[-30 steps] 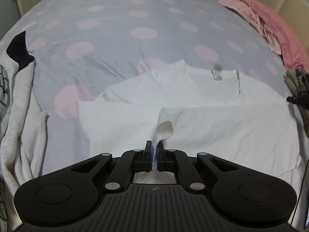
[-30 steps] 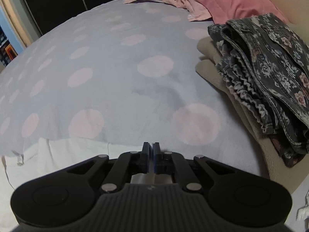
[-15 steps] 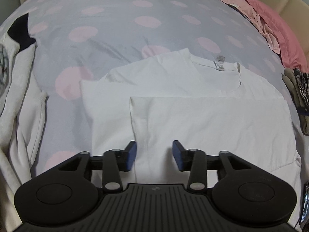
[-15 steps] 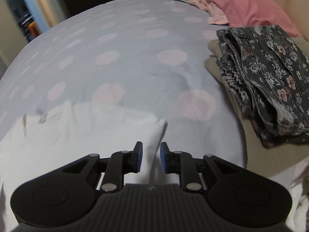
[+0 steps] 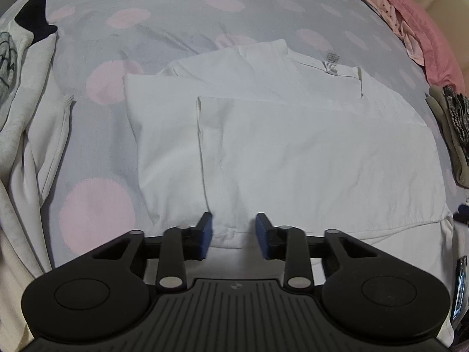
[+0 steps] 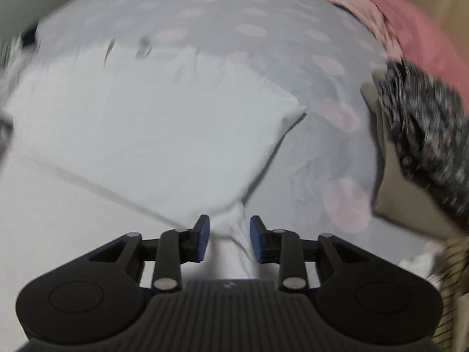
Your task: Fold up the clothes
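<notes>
The white T-shirt [image 5: 293,152] lies partly folded on the bed [image 5: 176,14]. The left gripper [image 5: 233,236] has just been closing, the right gripper [image 6: 229,239] opening; both sets of fingers stand apart over the shirt's near edge, gripping nothing.

I'm looking at a bedroom in a home. The working surface is a bed [image 5: 181,8] made up with a grey sheet dotted with large pink circles. Laundry lies all over it: a white T-shirt [image 5: 307,158] spread flat in the middle, pale garments [image 5: 32,111] heaped at the left edge, a pink pile [image 5: 422,32] at the far right, and folded floral trousers [image 6: 425,123] stacked beside it.
</notes>
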A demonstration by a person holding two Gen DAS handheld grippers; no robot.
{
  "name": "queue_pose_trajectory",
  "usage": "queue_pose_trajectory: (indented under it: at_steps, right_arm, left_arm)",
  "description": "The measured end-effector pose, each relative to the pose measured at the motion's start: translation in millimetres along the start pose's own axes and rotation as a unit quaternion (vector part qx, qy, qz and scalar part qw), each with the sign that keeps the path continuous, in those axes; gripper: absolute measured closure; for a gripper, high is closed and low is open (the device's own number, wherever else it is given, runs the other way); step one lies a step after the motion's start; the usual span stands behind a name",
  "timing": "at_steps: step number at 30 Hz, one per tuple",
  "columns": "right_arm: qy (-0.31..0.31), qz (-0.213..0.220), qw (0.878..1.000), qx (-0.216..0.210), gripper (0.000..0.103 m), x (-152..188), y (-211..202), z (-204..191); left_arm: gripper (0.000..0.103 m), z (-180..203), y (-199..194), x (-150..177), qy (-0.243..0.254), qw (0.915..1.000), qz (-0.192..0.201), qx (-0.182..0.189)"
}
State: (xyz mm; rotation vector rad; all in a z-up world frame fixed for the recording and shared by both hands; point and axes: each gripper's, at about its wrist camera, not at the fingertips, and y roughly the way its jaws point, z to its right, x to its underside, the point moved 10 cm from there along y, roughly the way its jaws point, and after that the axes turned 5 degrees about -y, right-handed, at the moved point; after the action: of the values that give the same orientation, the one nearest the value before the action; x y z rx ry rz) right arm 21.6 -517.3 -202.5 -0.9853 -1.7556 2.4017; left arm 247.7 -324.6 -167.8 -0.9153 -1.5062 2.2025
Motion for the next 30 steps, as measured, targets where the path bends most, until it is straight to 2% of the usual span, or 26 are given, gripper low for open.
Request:
queue_pose_trajectory:
  at_steps: [4,9,10,12,13,18,20,22,26,30]
  right_arm:
    - [-0.096,0.001,0.995,0.041,0.068,16,6,-10]
    - [-0.156,0.016,0.985,0.078,0.068,17,18,-18]
    - [-0.172,0.019,0.981,0.088,0.07,16,21,-20]
    - [-0.197,0.025,0.975,0.1,0.088,14,23,-25]
    - [-0.197,0.026,0.975,0.1,0.095,13,22,-26]
    - [-0.141,0.015,0.984,0.109,0.097,10,16,0]
    - [-0.108,0.002,0.989,0.102,0.098,12,20,13]
    - [-0.101,-0.018,0.99,0.098,0.099,18,27,14]
    - [-0.075,-0.039,0.994,0.075,0.1,24,36,20]
    - [-0.019,-0.069,0.997,0.02,0.098,30,25,29]
  left_arm:
    - [0.089,2,0,0,-0.002,1.0,0.006,-0.003]
    - [0.091,2,-1,1,-0.005,0.9999,0.013,-0.01]
    - [0.091,2,-2,1,-0.008,0.9998,0.015,-0.008]
    - [0.094,5,-8,-1,-0.011,0.9997,0.02,-0.001]
    - [0.094,7,-11,-2,-0.012,0.9997,0.022,0.003]
    - [0.096,16,-23,-4,-0.009,0.9995,0.025,0.02]
    - [0.097,19,-17,3,0.003,0.9999,0.012,0.011]
    - [0.097,16,-6,11,0.006,1.0,-0.004,-0.003]
    - [0.097,11,3,18,0.005,0.9998,-0.018,-0.009]
    - [0.094,12,-2,16,0.01,0.9997,-0.021,-0.01]
